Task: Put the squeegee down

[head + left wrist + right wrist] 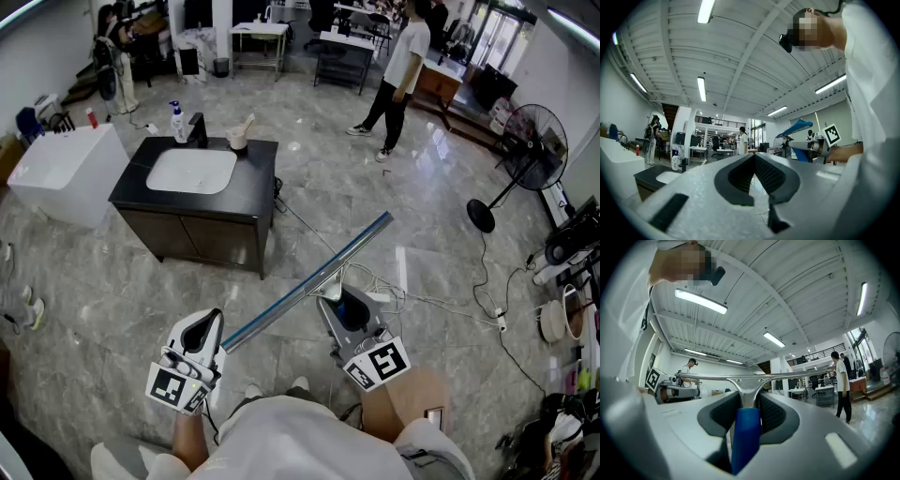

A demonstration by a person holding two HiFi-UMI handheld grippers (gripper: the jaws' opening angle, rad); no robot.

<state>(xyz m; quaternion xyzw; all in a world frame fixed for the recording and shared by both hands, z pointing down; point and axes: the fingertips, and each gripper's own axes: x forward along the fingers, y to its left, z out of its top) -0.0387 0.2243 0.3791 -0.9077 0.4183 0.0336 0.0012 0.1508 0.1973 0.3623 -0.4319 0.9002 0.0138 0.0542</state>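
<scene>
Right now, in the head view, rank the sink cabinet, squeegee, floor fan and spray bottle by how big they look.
1. sink cabinet
2. floor fan and squeegee, unranked: the squeegee looks longer but thinner, and sits nearer the camera
3. spray bottle

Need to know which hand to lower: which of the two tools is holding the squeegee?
The right tool: its jaws clamp the squeegee by its blue handle. The left tool holds nothing.

We see the squeegee (307, 281) with its smooth silvery metal bar and glossy blue plastic handle (746, 437); beneath us the floor (112, 281) gleams, polished grey stone.
</scene>
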